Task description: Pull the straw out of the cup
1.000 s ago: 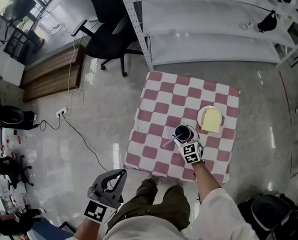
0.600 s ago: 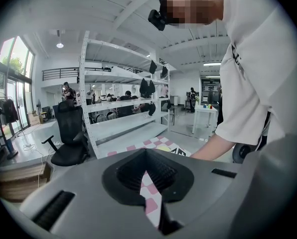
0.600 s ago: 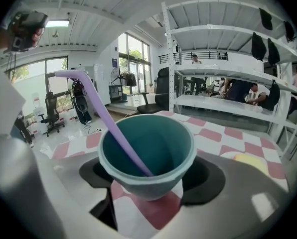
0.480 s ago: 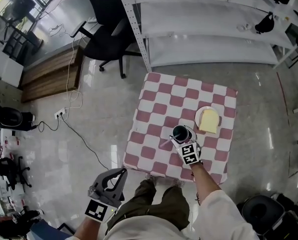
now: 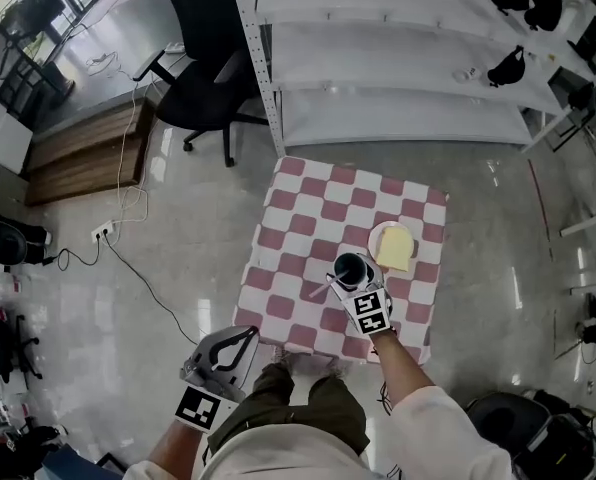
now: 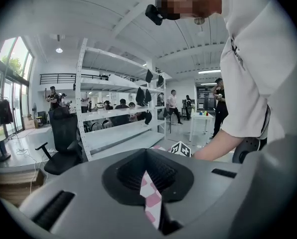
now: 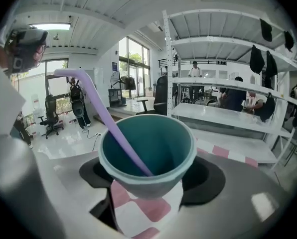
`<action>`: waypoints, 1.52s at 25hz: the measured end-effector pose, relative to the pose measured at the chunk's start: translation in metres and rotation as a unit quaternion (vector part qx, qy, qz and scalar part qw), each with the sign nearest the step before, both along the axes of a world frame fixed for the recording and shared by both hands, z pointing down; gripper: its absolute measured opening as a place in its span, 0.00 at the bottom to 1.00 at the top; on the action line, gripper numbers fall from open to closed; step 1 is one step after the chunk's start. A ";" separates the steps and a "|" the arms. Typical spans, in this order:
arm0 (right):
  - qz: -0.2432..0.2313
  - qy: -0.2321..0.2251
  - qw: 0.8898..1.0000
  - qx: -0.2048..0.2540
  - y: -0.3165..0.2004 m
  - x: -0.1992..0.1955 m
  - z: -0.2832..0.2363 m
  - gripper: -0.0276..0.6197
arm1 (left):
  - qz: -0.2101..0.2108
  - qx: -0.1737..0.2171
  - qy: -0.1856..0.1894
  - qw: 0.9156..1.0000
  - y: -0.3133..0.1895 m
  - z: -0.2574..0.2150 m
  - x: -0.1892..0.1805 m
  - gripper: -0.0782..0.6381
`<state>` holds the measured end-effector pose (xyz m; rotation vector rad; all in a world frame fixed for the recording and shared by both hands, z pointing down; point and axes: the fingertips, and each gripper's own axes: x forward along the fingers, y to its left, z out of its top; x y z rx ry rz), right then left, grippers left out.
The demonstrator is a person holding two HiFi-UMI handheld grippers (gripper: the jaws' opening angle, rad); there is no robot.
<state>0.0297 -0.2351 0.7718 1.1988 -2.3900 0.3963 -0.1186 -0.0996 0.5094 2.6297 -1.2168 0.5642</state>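
A teal cup (image 7: 147,156) with a purple bent straw (image 7: 96,103) leaning to its left rim sits between the jaws of my right gripper (image 7: 148,183), which is shut on the cup's wall. In the head view the cup (image 5: 350,267) hangs over the front part of the checkered table (image 5: 308,208), its straw (image 5: 328,288) pointing left. My left gripper (image 5: 240,340) is shut and empty, off the table's near left corner by the person's leg. In its own view the left gripper (image 6: 147,173) shows closed jaws with only a sliver of tablecloth between them.
A white plate (image 5: 376,236) with a yellow slab (image 5: 394,251) lies just right of the cup. A metal shelf rack (image 5: 378,58) stands behind the table and a black office chair (image 5: 203,98) at the back left. Cables trail over the floor at left.
My right gripper has risen with the cup and straw in it. The left gripper has stayed in place, shut.
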 end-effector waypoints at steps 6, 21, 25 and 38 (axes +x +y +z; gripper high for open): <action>-0.003 0.006 1.000 0.014 0.008 0.006 -0.061 0.63 | 0.018 0.024 0.028 0.999 -0.002 -0.020 0.015 0.11; -0.013 0.006 1.000 0.024 0.033 0.021 -0.164 0.63 | 0.090 0.069 0.077 0.991 -0.018 -0.060 0.066 0.11; -0.009 0.009 0.999 0.030 0.034 0.028 -0.188 0.63 | 0.105 0.081 0.087 0.987 -0.020 -0.071 0.075 0.11; 0.004 -0.005 1.000 0.027 0.036 0.044 -0.230 0.63 | 0.144 0.105 0.090 0.980 -0.025 -0.083 0.097 0.11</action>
